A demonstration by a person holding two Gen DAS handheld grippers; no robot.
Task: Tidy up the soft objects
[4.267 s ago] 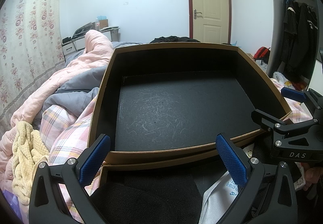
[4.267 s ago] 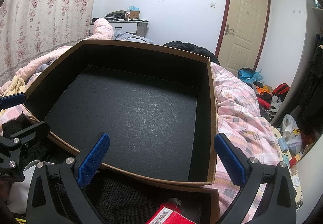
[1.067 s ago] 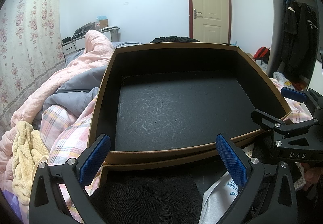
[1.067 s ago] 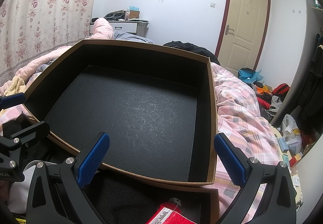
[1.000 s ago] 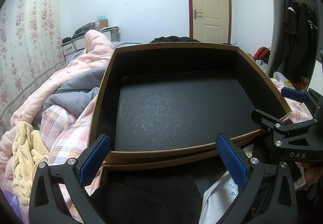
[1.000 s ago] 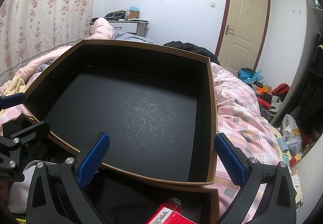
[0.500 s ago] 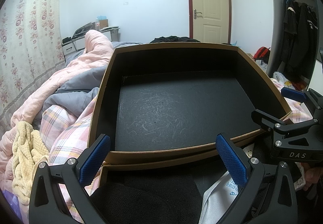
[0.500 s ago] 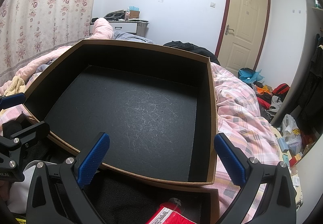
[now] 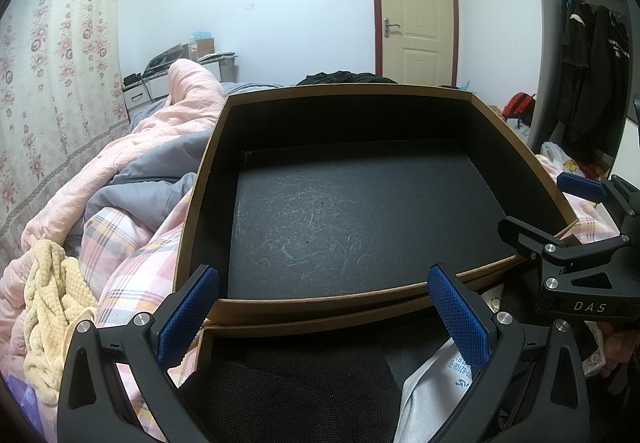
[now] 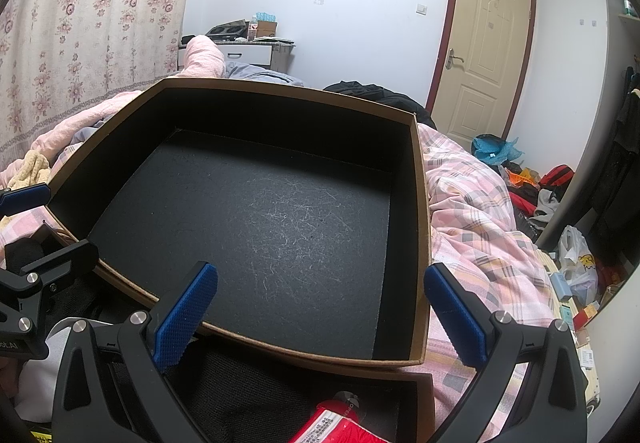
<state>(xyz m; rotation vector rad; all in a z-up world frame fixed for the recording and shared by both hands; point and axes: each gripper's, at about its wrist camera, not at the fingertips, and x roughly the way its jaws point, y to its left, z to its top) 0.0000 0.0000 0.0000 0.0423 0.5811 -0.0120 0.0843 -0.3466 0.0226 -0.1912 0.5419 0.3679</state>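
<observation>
Nothing was seen to have moved since the earlier frames. From the left wrist, the left gripper [image 9: 322, 313] was held with fingers spread wide and empty above black fabric [image 9: 280, 395], before an empty box [image 9: 200, 179] on the bed. From the right wrist, the right gripper [image 10: 320, 313] was likewise spread, empty, near a red packet [image 10: 332, 425].

red packet [image 10: 332, 425] cut off below, silver pouch [image 9: 430, 395] print unreadable, half hidden
</observation>
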